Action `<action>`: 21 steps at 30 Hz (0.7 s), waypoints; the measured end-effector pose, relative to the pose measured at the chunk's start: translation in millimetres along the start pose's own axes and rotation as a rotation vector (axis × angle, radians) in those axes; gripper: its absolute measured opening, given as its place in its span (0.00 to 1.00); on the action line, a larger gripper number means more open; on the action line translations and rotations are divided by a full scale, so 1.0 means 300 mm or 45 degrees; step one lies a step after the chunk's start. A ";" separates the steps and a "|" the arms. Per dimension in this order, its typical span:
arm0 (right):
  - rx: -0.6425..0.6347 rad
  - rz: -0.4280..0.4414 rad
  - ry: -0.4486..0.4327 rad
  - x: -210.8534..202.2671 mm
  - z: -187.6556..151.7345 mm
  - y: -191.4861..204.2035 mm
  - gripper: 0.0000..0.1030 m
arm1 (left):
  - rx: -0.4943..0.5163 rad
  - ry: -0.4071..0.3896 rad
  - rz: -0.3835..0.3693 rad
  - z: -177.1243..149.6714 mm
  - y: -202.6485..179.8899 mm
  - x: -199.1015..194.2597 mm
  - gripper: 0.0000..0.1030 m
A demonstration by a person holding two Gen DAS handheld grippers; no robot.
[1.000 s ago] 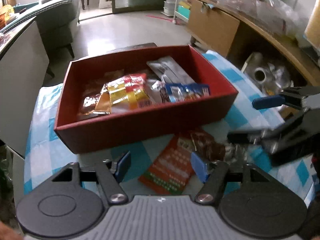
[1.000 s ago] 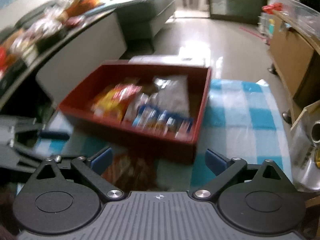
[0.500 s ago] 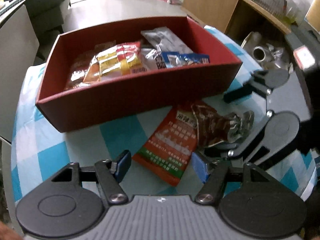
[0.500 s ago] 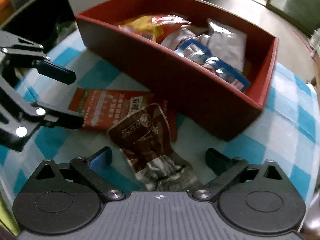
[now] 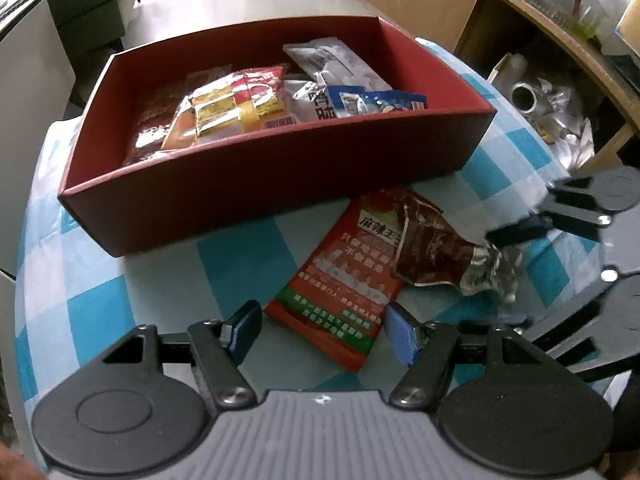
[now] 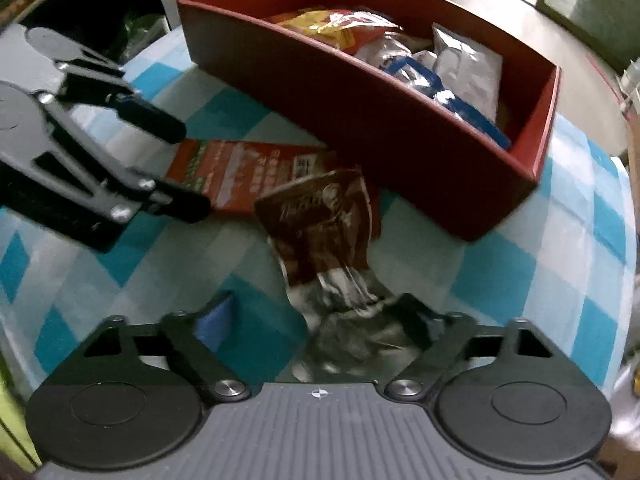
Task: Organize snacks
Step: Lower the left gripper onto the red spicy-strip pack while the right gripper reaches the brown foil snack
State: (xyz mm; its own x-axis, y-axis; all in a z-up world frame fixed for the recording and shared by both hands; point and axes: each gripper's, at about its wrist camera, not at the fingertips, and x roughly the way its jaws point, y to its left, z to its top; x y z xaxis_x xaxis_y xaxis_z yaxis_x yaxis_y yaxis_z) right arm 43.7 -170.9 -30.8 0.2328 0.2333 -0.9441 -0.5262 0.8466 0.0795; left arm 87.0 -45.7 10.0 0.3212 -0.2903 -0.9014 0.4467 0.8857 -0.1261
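Two packets are left outside the red box on the checked cloth, so the step in hand looks like picking them up together. On the left, the left gripper hangs with its jaws apart and empty, the near end of the orange packet lying between its fingers; next it probably needs to drop and pinch that end. To the right, the brown packet overlaps the orange one, and the right gripper is closing, the packet's crinkled silver end between its fingers but not yet clearly squeezed.
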 end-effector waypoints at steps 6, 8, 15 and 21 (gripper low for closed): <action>0.163 0.049 -0.051 -0.032 -0.051 -0.016 0.61 | 0.059 -0.006 0.022 0.017 -0.029 0.029 0.64; 0.192 0.040 -0.086 -0.029 -0.052 -0.019 0.66 | 0.134 -0.023 0.046 0.018 -0.051 0.040 0.66; 0.000 -0.007 -0.066 0.050 -0.009 0.056 1.00 | 0.325 -0.066 0.072 0.040 -0.083 0.074 0.77; 0.070 -0.014 -0.176 0.067 -0.002 0.013 1.00 | 0.286 -0.049 0.019 0.061 -0.055 0.091 0.81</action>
State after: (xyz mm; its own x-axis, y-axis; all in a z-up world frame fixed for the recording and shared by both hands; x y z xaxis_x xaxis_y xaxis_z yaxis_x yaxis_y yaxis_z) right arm 46.0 -163.2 -49.6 0.3504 0.2845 -0.8923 -0.4783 0.8735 0.0907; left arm 103.7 -74.8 -5.0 0.3588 -0.2955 -0.8854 0.6151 0.7883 -0.0138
